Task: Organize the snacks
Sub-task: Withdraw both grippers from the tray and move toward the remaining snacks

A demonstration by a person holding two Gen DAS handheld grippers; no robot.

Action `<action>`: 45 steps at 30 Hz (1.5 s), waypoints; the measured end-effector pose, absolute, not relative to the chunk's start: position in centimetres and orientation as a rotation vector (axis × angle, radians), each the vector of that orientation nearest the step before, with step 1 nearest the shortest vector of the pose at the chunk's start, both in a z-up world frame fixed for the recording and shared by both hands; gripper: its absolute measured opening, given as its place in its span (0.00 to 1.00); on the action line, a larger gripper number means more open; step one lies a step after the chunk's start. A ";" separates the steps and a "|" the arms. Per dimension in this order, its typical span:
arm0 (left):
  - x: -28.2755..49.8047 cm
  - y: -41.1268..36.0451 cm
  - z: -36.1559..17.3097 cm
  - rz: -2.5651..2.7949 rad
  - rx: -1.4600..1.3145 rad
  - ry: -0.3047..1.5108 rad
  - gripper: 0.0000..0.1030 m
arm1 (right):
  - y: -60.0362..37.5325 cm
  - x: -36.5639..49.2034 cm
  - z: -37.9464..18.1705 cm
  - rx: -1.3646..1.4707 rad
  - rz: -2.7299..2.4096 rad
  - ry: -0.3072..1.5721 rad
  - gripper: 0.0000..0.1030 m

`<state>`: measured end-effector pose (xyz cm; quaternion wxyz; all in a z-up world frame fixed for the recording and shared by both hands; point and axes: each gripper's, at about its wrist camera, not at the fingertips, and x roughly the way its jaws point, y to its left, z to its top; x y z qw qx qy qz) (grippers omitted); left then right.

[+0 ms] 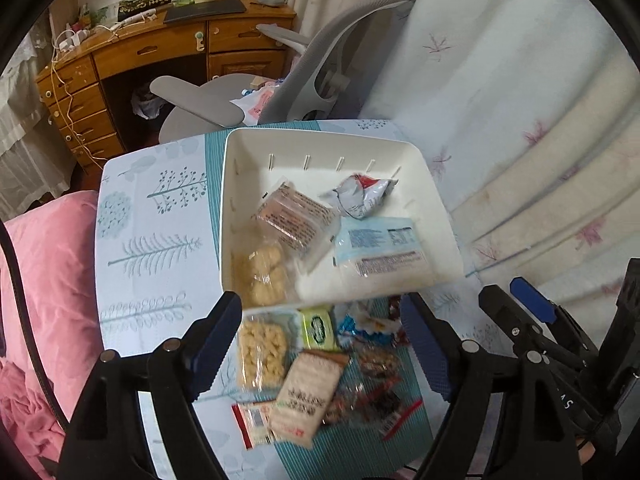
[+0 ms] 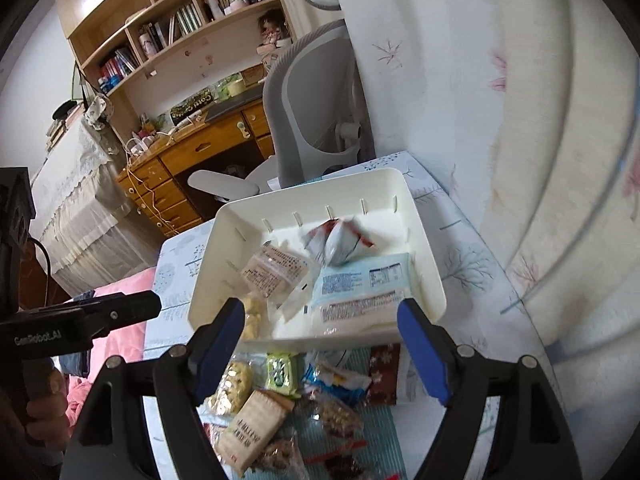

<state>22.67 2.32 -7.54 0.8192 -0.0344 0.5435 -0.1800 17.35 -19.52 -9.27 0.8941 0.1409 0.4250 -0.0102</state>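
Both the left gripper (image 1: 320,344) and right gripper (image 2: 322,350) hang wide open, holding nothing, over loose snack packets (image 1: 308,384) on the table (image 1: 160,216). Just beyond lies the white tray (image 1: 424,184) holding more packets.

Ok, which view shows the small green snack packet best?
The left wrist view: the green packet lies clear between the open fingers, its dark oval label visible. The right wrist view shows the same packet paler and more blurred, just below the white bin.

Left hand-held gripper (image 1: 320,344) gapes above loose snacks (image 1: 308,376) before white bin (image 1: 440,216).
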 end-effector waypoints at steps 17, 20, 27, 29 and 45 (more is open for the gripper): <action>9.0 5.7 -5.2 -0.310 -0.048 1.111 0.78 | -16.3 4.6 -7.2 0.261 0.008 0.783 0.77; 7.5 6.4 -5.5 -0.299 -0.046 1.112 0.78 | -15.7 2.7 -7.3 0.262 0.020 0.762 0.77; 4.8 7.7 -6.6 -0.274 -0.035 1.119 0.78 | -14.4 -0.3 -9.0 0.280 0.061 0.791 0.77; 4.4 7.9 -7.1 -0.272 -0.030 1.126 0.78 | -14.0 -0.8 -9.8 0.289 0.070 0.809 0.77; 5.5 9.1 -10.8 -0.254 0.106 1.118 0.78 | -11.7 -1.5 -15.9 0.451 0.164 0.973 0.77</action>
